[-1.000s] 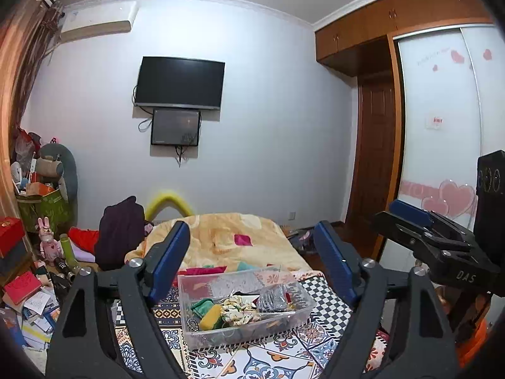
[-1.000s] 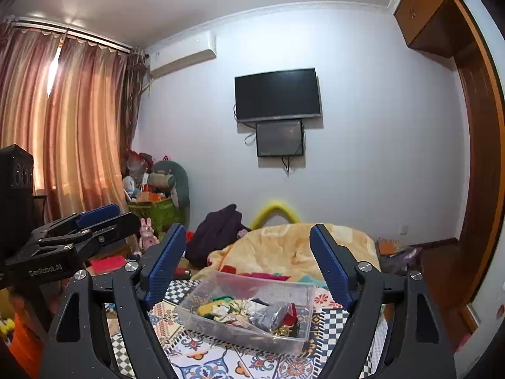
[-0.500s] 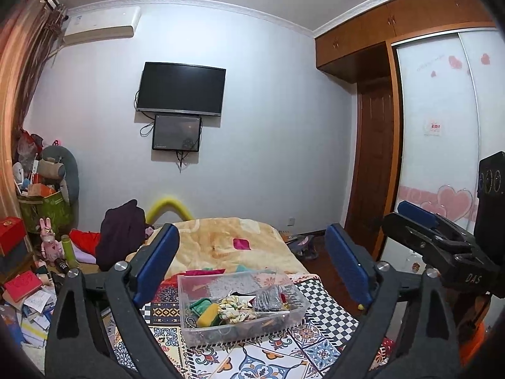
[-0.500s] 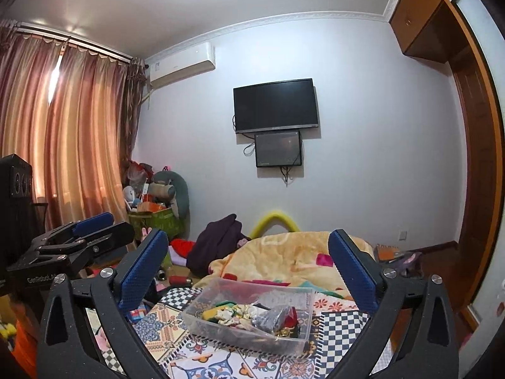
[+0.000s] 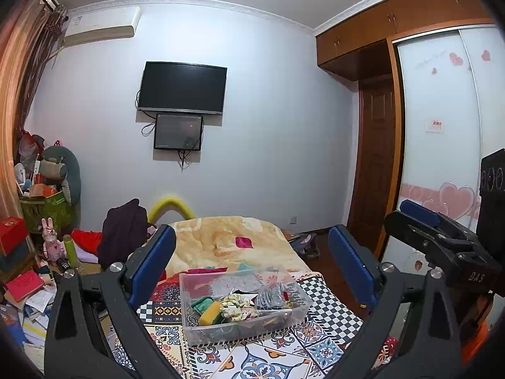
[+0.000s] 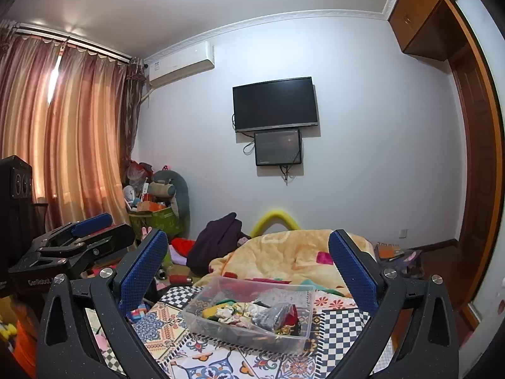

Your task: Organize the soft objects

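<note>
I have both grippers raised well above the clear bin (image 5: 243,303), the left gripper (image 5: 251,265) and the right gripper (image 6: 247,268) each spread wide and holding nothing. The soft objects (image 6: 249,312) sit heaped inside the bin, which rests on the patterned cloth (image 5: 262,357) at the foot of the bed. My worry is the tangle: fabric scrunchies, a yellow-green piece and a dark mesh pouch overlap, so a careless pinch could drag out several at once or snag the bin wall. The light bin may also slide or tip on the cloth if I push down off-centre.
</note>
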Action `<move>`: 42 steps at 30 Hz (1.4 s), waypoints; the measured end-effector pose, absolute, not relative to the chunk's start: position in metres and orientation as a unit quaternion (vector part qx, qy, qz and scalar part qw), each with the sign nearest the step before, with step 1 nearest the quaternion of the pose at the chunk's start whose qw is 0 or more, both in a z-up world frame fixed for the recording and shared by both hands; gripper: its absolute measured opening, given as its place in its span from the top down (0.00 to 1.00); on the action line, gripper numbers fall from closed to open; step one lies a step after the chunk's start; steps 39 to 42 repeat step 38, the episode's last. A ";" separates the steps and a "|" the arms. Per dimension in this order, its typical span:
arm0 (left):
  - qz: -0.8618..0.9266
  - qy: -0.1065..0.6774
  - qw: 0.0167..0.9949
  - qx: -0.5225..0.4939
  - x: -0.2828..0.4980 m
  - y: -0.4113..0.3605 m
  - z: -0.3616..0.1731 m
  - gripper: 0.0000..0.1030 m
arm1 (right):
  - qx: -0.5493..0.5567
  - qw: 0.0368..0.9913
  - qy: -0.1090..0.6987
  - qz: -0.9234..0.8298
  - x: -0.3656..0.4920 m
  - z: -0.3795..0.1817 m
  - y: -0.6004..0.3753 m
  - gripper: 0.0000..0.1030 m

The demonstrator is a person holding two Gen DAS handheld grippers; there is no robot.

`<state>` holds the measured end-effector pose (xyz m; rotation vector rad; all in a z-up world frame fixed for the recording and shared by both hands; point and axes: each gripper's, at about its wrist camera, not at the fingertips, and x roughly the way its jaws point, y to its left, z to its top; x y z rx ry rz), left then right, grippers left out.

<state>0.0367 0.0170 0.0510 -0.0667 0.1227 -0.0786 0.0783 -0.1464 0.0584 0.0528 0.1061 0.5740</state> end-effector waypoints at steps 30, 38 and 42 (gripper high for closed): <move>-0.046 0.070 0.996 -0.038 0.038 0.018 0.046 0.00 | 0.022 0.959 0.067 0.274 0.078 0.059 -0.149 0.00; -0.048 0.078 0.995 -0.040 0.039 0.019 0.047 0.00 | 0.014 0.959 0.067 0.276 0.079 0.060 -0.145 0.00; -0.048 0.078 0.995 -0.040 0.039 0.019 0.047 0.00 | 0.014 0.959 0.067 0.276 0.079 0.060 -0.145 0.00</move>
